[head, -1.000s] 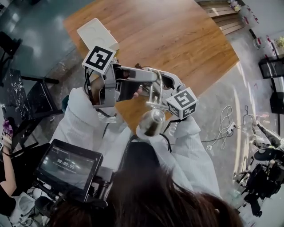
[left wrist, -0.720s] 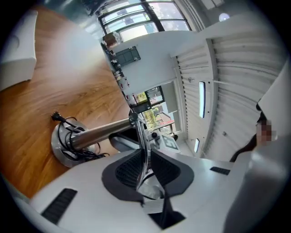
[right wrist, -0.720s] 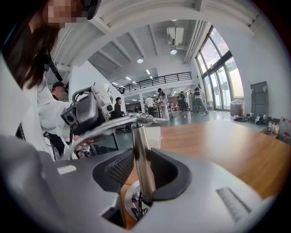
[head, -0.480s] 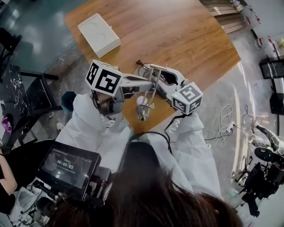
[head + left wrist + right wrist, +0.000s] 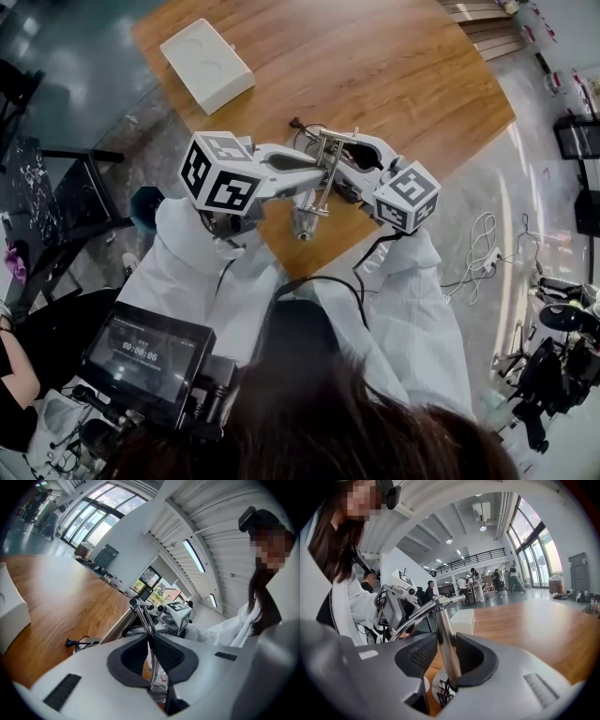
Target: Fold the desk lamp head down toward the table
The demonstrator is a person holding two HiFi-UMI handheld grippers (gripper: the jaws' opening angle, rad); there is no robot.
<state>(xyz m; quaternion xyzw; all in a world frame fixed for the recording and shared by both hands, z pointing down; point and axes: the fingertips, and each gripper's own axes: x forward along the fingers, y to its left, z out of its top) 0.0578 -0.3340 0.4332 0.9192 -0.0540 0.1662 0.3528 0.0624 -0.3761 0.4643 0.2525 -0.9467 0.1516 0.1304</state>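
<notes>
Closing narrow, then easing slightly, the jaws of the left gripper [image 5: 151, 652] now pinch the lamp's thin rods [image 5: 144, 620] and sit lower than before. Right gripper [image 5: 440, 660] jaws, just opening further, stand wide and loosely bracket the upright post [image 5: 442, 630]. Fold judged nearly complete: lamp head [image 5: 302, 223] points down at the counter [image 5: 375, 66] near its edge; any final lowering remains. Only the head view shows this; gripper views show the grips.
</notes>
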